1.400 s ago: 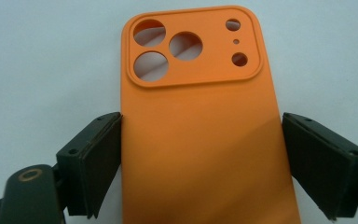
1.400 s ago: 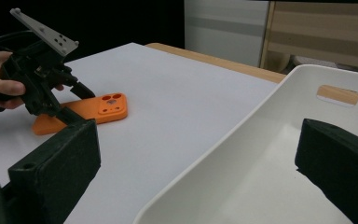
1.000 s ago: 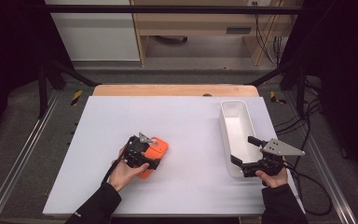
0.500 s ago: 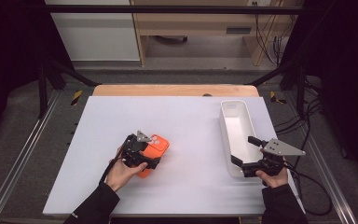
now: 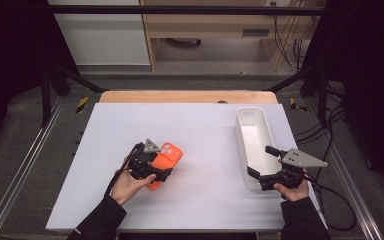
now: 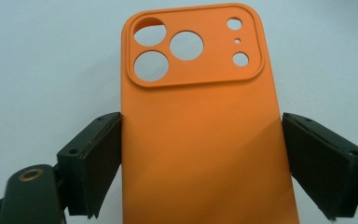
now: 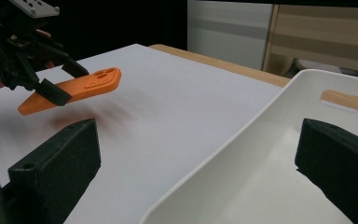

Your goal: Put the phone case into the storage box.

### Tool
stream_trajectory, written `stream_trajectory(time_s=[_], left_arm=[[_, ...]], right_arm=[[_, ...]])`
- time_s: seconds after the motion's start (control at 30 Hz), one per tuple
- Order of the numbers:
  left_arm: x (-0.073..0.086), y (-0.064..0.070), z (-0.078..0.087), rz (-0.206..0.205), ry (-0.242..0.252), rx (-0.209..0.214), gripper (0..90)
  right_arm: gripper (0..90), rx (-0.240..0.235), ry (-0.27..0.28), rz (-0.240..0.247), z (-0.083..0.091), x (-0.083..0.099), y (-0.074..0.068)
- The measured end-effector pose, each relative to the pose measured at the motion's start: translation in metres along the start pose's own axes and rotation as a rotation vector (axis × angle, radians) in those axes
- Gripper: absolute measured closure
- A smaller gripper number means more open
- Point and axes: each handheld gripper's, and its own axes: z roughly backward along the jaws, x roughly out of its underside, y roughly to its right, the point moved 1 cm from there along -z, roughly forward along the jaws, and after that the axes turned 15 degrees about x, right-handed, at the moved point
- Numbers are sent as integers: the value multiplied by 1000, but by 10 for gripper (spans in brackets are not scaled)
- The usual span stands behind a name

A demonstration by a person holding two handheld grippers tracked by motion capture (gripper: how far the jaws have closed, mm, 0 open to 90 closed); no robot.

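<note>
My left gripper [image 5: 161, 165] is shut on an orange phone case [image 5: 168, 155] at the table's left-centre. In the left gripper view the two jaws press the case [image 6: 200, 140] on its long sides, camera holes pointing away. From the right gripper view the case [image 7: 74, 88] hangs tilted a little above the table, with a shadow beneath it, held by the left gripper [image 7: 58, 77]. My right gripper [image 5: 260, 161] stands open at the near end of a long white bin [image 5: 241, 135]. One jaw is outside the bin wall [image 7: 242, 154], the other inside.
The white table top [image 5: 205, 125] spreads between the two grippers. A wooden strip [image 5: 185, 96] edges its far side, and metal rails run along both sides. Cables trail off the right edge of the table.
</note>
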Motion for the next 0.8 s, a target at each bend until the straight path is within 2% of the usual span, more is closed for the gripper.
stream_trajectory(time_s=[0.8], left_arm=[[-6,17,12,-120,40,82,144]], right_arm=[[4,-47,-1,67,-3,-9,-18]])
